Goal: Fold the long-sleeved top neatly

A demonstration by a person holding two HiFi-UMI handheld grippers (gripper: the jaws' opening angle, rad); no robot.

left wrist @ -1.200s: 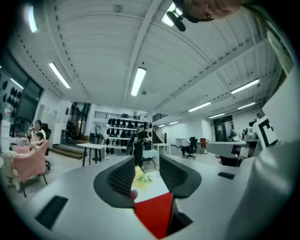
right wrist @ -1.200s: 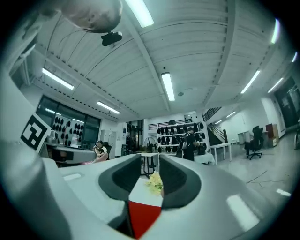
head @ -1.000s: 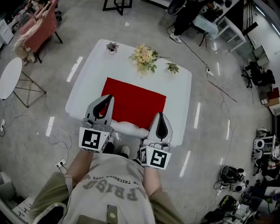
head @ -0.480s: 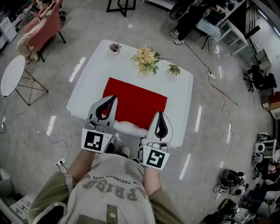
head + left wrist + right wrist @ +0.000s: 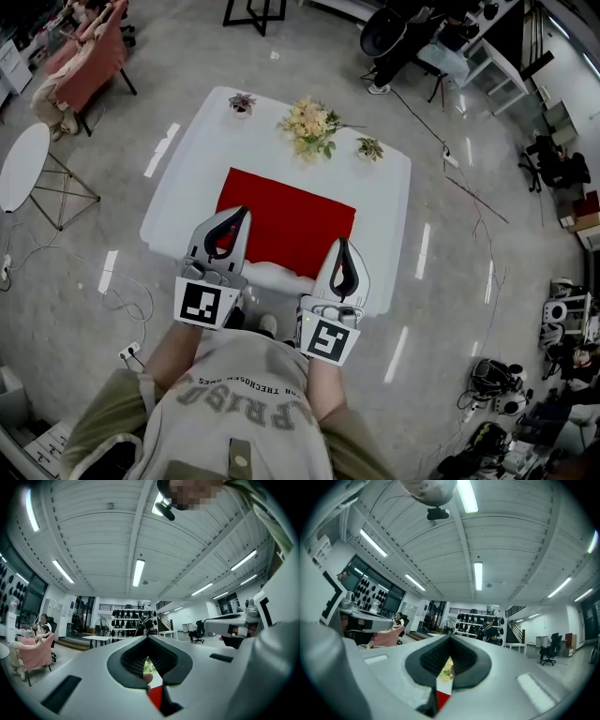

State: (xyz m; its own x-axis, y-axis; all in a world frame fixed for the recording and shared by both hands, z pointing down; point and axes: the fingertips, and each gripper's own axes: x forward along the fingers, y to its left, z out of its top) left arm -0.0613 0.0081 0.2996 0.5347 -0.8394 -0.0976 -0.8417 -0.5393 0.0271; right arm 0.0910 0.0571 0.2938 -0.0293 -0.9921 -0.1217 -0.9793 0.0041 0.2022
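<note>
— Red cloth on the tabletop: is that the long-sleeved top [image 5: 286, 220]?
— Yes. It lies flat as a plain rectangle in the middle of the white table [image 5: 389, 192], with its near edge close to the table's near side.
— What about the left gripper [image 5: 236, 212]?
— Its jaws are closed tip to tip with nothing between them. From the head view its tip sits over the top's near left corner, though whether it touches the cloth cannot be told.
— And the right gripper [image 5: 343, 246]?
— Its jaws are also pressed together and empty. The tip is over the top's near right edge, and its own view shows a sliver of red below the closed tips.
— Anything else on the table?
— A bouquet [image 5: 309, 122] stands beyond the top's far edge. One small potted plant [image 5: 241, 101] stands to its left, and another plant [image 5: 369, 146] to its right.
</note>
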